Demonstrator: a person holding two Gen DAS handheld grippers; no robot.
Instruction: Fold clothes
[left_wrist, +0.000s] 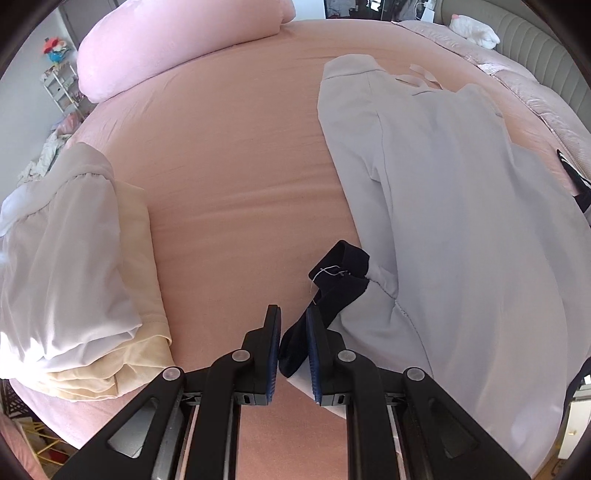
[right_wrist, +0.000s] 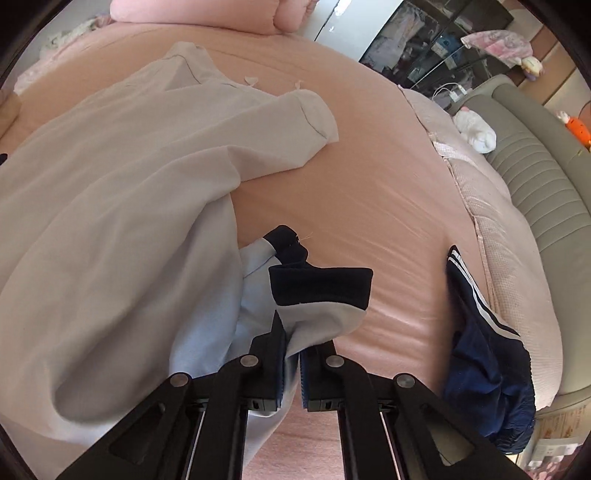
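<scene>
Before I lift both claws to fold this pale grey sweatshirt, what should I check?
1. Left claw shut on the navy ribbed cuff: ok.
2. Right claw shut on the pale fabric beside the other navy cuff: ok.
3. Pale grey sweatshirt lying flat: not ok, bunched near the claws.
4. Pink bedsheet free between the sweatshirt and the folded cream and white stack: ok.
5. Navy white-striped garment clear of the sweatshirt: ok.

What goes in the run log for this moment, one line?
stage: gripping pale garment on pink bed | left gripper: shut on dark cuff | right gripper: shut on cuffed hem | folded stack: left side
</scene>
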